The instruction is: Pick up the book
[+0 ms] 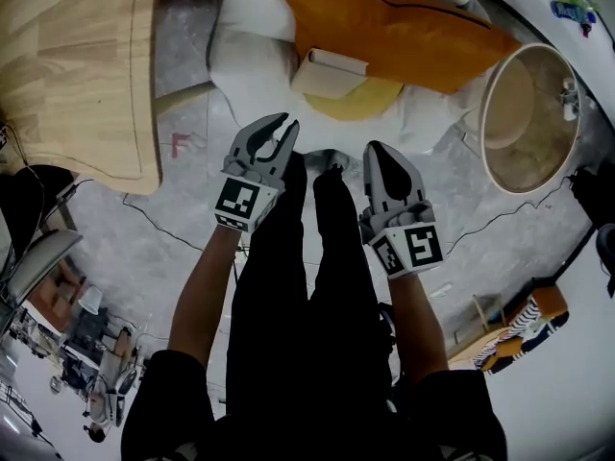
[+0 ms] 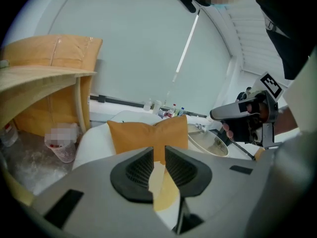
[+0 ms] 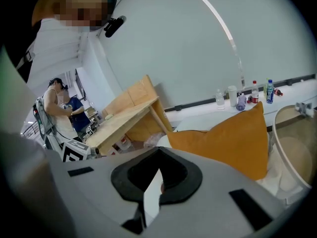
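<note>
The book [image 1: 330, 73], pale and closed, lies on a round yellow cushion [image 1: 370, 99] on a white seat [image 1: 250, 65], in front of an orange pillow [image 1: 384, 22]. My left gripper [image 1: 285, 123] hangs short of the seat's front edge, below and left of the book, with its jaws a narrow gap apart and nothing in them. In the left gripper view that gap [image 2: 158, 165] frames the book [image 2: 157, 176]. My right gripper [image 1: 377, 148] is level with it on the right, shut and empty; its jaw tips [image 3: 159, 155] meet in the right gripper view.
A wooden table [image 1: 77, 65] stands at the left. A round beige tub-like table [image 1: 528, 113] is at the right. The person's dark legs [image 1: 307, 286] fill the middle below the grippers. A cable [image 1: 163, 221] runs over the grey floor.
</note>
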Action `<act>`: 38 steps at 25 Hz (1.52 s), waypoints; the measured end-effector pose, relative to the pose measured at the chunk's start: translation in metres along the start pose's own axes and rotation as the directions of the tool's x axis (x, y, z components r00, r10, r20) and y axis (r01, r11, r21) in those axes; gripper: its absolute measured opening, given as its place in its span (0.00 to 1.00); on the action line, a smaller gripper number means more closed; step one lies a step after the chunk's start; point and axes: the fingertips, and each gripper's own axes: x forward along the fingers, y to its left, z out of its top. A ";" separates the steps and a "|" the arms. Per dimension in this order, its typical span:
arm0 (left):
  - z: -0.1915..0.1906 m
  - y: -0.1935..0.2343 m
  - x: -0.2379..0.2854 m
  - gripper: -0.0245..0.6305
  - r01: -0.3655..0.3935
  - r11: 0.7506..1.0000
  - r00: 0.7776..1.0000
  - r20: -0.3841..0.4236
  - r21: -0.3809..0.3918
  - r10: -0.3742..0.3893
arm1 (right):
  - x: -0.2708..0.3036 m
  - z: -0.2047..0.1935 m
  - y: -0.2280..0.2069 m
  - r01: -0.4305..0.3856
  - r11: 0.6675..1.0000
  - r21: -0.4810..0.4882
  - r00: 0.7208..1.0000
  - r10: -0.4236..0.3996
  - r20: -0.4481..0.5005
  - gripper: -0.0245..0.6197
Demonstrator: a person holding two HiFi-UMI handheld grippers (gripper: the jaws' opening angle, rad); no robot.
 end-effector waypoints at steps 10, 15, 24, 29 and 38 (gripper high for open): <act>-0.044 0.038 0.049 0.26 0.048 0.999 0.997 -0.057 0.013 -0.047 | 0.031 -0.040 -0.016 -0.002 0.999 0.050 0.998 0.005 -0.056 0.04; -0.067 0.050 0.068 0.31 0.064 0.998 0.996 -0.066 0.003 -0.063 | 0.043 -0.056 -0.026 -0.002 0.998 0.062 0.997 0.007 -0.077 0.04; -0.105 0.082 0.121 0.36 0.043 0.999 0.994 -0.105 0.008 -0.042 | 0.064 -0.084 -0.054 0.000 0.998 0.058 0.993 0.007 -0.116 0.04; -0.119 0.089 0.147 0.36 0.031 0.999 0.993 -0.115 0.043 -0.026 | 0.080 -0.096 -0.068 0.043 0.998 0.055 0.991 -0.036 -0.131 0.04; -0.151 0.096 0.176 0.41 0.081 0.993 0.987 -0.147 0.088 -0.068 | 0.109 -0.103 -0.058 0.038 0.996 0.083 0.990 -0.027 -0.138 0.04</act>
